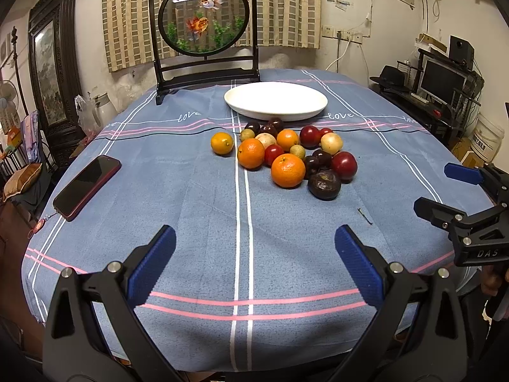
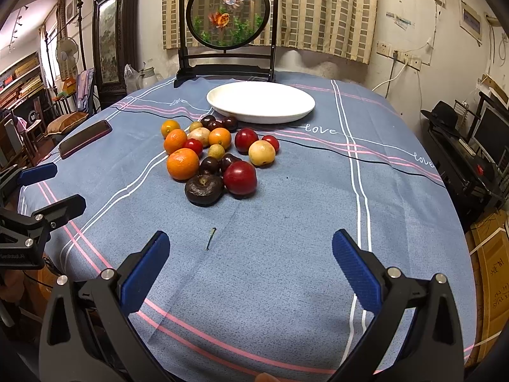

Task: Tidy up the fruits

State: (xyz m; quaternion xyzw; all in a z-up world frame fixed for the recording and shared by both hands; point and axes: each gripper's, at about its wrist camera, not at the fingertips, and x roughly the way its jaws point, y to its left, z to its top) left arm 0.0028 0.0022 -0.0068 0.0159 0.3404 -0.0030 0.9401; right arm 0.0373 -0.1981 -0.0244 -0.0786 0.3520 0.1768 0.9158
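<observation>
Now | tablecloth (image 1: 191, 175) reads "love" | right hand-held gripper (image 2: 251, 261) marked "DAS" | both hand-held grippers wide open, empty

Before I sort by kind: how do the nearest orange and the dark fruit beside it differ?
The orange is bright and smooth; the dark fruit is purple-brown, wrinkled and dimpled on top. The orange looks slightly bigger. Both are round, lie on the tablecloth, outside the plate.

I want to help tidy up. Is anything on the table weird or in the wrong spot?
Yes. The fruits sit in a loose pile on the tablecloth, while the white plate behind them holds nothing. A tiny stem lies alone near the front. A phone rests by the left edge.
</observation>
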